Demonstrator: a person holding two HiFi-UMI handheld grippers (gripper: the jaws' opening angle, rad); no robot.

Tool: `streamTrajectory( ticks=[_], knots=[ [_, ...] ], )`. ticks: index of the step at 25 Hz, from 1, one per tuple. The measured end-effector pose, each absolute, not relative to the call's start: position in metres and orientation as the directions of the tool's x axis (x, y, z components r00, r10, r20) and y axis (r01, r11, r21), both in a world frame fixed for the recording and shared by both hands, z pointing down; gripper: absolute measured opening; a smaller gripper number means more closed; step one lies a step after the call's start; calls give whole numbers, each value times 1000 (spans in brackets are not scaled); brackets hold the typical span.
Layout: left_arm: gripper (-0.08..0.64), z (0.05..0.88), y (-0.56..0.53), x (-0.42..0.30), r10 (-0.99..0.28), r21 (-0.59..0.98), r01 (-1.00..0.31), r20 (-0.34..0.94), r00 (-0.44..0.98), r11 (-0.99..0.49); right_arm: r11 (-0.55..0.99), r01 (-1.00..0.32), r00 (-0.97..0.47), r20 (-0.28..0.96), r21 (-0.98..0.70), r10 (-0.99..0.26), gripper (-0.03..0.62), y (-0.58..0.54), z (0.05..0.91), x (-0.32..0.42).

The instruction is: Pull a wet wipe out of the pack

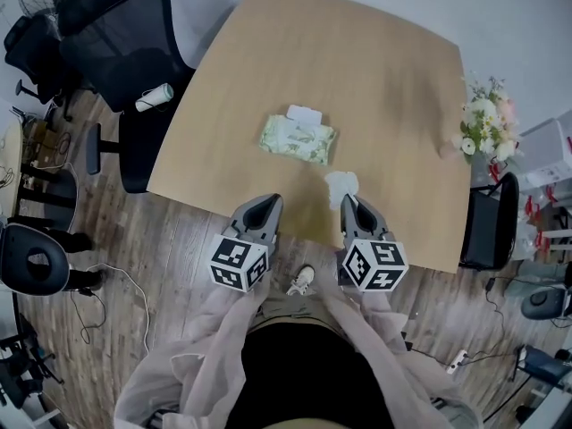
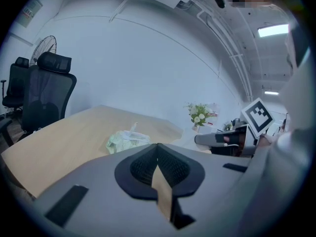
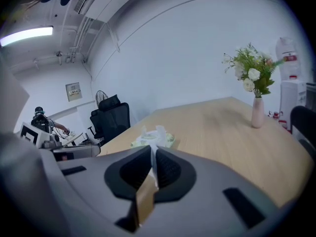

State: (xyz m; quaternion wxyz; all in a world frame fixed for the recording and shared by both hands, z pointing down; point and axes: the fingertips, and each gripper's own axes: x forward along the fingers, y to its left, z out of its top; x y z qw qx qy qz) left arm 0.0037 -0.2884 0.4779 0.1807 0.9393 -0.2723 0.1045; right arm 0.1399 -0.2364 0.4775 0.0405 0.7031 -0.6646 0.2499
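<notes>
A green wet wipe pack (image 1: 298,140) lies near the middle of the wooden table (image 1: 393,79), its white lid flap (image 1: 304,113) open on the far side. A white wet wipe (image 1: 341,185) hangs crumpled from the tip of my right gripper (image 1: 348,202), which is shut on it just over the table's near edge. In the right gripper view the wipe (image 3: 157,134) sticks up between the closed pads, with the pack (image 3: 165,141) behind it. My left gripper (image 1: 272,201) is beside it, shut and empty; the left gripper view shows the pack (image 2: 126,141) ahead.
A black office chair (image 1: 125,43) with a white roll (image 1: 154,96) on its seat stands at the table's left. A vase of flowers (image 1: 483,125) stands at the right edge. Another dark chair (image 1: 490,222) is at the right. Cables lie on the wooden floor.
</notes>
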Motion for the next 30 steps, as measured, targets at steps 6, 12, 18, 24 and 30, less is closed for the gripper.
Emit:
streamTrajectory(
  ticks=[6, 12, 18, 24, 30],
  knots=[
    [9, 476, -280, 13, -448, 288, -522, 287, 847, -803, -146, -958, 33, 407, -248, -913, 14, -223, 471, 158],
    [9, 474, -280, 21, -416, 286, -488, 279, 866, -824, -149, -947, 21, 411, -284, -912, 14, -220, 470, 166],
    [9, 477, -285, 27, -393, 296, -468, 281, 876, -832, -212, -952, 107, 411, -221, -905, 14, -229, 467, 160],
    [9, 476, -291, 32, -379, 301, -454, 278, 883, -838, -258, -942, 153, 411, -213, -899, 14, -240, 465, 153],
    [9, 479, -297, 29, -373, 306, -452, 284, 883, -838, -269, -946, 169, 429, -183, -887, 12, -237, 470, 143]
  ],
)
